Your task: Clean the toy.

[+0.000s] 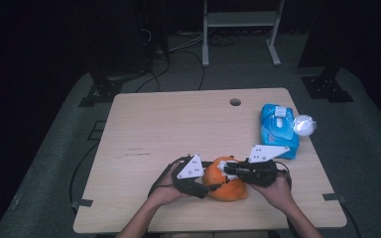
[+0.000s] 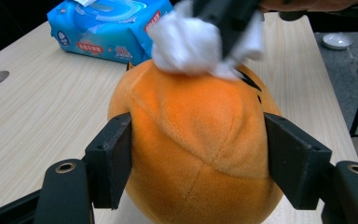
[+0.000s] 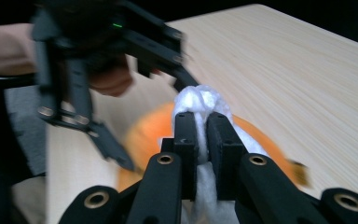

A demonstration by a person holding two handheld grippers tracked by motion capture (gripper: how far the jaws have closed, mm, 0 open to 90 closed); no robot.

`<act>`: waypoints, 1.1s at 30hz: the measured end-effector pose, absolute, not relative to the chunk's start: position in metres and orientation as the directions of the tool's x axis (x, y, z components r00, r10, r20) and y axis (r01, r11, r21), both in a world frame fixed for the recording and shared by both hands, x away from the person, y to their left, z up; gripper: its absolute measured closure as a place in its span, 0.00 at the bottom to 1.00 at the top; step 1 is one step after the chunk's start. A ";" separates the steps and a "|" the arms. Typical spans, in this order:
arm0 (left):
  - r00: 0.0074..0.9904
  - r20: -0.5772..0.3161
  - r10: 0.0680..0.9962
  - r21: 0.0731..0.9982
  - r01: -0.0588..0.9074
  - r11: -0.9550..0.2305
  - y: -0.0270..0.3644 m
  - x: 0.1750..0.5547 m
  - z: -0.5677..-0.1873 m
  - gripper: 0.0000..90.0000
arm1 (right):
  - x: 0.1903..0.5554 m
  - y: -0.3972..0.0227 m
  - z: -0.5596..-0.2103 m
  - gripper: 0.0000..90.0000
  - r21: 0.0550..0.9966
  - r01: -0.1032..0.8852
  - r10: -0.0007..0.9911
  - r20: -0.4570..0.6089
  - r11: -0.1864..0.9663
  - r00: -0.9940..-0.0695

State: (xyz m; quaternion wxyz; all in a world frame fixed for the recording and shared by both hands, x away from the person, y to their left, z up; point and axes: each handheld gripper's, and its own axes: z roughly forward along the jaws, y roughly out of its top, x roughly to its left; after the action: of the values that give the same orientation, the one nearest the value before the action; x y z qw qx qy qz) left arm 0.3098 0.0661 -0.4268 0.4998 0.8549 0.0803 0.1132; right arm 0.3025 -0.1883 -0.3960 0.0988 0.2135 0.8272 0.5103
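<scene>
The left gripper (image 2: 198, 158) clamped the orange plush toy (image 2: 196, 154) at lower centre of its own view. The right gripper (image 3: 201, 135) pinched a white wipe (image 3: 199, 105) against the toy's top. A firm brace and short, light strokes seemed advisable.

Fuzzy orange plush toy (image 2: 196, 140) with stitched seams; a white, soft crumpled wipe (image 2: 191, 44); glossy blue plastic wipe pack (image 2: 107, 28); pale matt wood-grain surface (image 2: 37, 116); matt black plastic hand-held gripper (image 3: 200, 135)

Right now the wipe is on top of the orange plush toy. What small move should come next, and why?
Probably drag the right gripper a short way across the orange plush toy. Its jaws pinch the white wipe, which is pressed on the toy's top, and the left gripper has a jaw against each side of the toy, so it should stay put.
</scene>
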 end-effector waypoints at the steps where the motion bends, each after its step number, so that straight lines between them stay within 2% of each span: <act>1: 0.962 0.083 0.260 0.878 0.053 -0.476 0.068 0.312 -0.428 0.31 | 0.305 -0.192 -0.399 0.91 0.880 0.273 0.465 0.069 0.389 -0.883; 2: 0.961 0.041 0.273 0.882 0.094 -0.461 0.069 0.315 -0.429 0.27 | 0.308 -0.194 -0.403 0.91 0.876 0.286 0.468 0.081 0.388 -0.880; 4: 0.956 -0.098 0.277 0.887 0.210 -0.411 0.071 0.321 -0.430 0.17 | 0.309 -0.196 -0.408 0.91 0.872 0.305 0.472 0.099 0.383 -0.876; 6: 0.940 -0.169 0.297 0.885 0.278 -0.374 0.071 0.324 -0.429 0.12 | 0.306 -0.194 -0.410 0.91 0.873 0.309 0.457 0.115 0.377 -0.882; 11: 0.955 -0.066 0.288 0.889 0.187 -0.417 0.066 0.315 -0.428 0.28 | 0.294 -0.179 -0.404 0.91 0.877 0.261 0.430 0.070 0.403 -0.900; 15: 0.961 0.020 0.276 0.884 0.111 -0.453 0.061 0.308 -0.425 0.33 | 0.292 -0.171 -0.399 0.91 0.879 0.231 0.414 0.043 0.417 -0.909; 21: 0.963 0.018 0.269 0.889 0.108 -0.445 0.065 0.310 -0.427 0.34 | 0.306 -0.194 -0.403 0.91 0.869 0.287 0.487 0.063 0.402 -0.871; 23: 0.959 -0.013 0.285 0.891 0.140 -0.432 0.064 0.313 -0.427 0.27 | 0.308 -0.201 -0.407 0.91 0.865 0.310 0.494 0.085 0.395 -0.865; 26: 0.945 -0.117 0.306 0.876 0.244 -0.416 0.063 0.319 -0.428 0.12 | 0.305 -0.201 -0.408 0.91 0.863 0.308 0.496 0.079 0.399 -0.864; 27: 0.940 -0.143 0.309 0.870 0.268 -0.414 0.062 0.320 -0.429 0.11 | 0.304 -0.199 -0.407 0.91 0.864 0.305 0.493 0.078 0.400 -0.867; 29: 0.944 -0.133 0.302 0.875 0.255 -0.411 0.062 0.318 -0.430 0.17 | 0.300 -0.193 -0.405 0.91 0.867 0.285 0.479 0.062 0.409 -0.876; 33: 0.956 -0.036 0.290 0.879 0.168 -0.446 0.061 0.312 -0.426 0.30 | 0.292 -0.178 -0.400 0.91 0.877 0.247 0.436 0.048 0.412 -0.899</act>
State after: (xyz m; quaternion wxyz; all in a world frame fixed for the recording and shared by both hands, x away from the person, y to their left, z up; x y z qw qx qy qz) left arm 0.3116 0.0611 -0.4264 0.5085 0.8483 0.1348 0.0599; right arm 0.2924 -0.1775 -0.4005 0.0942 0.2044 0.8351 0.5020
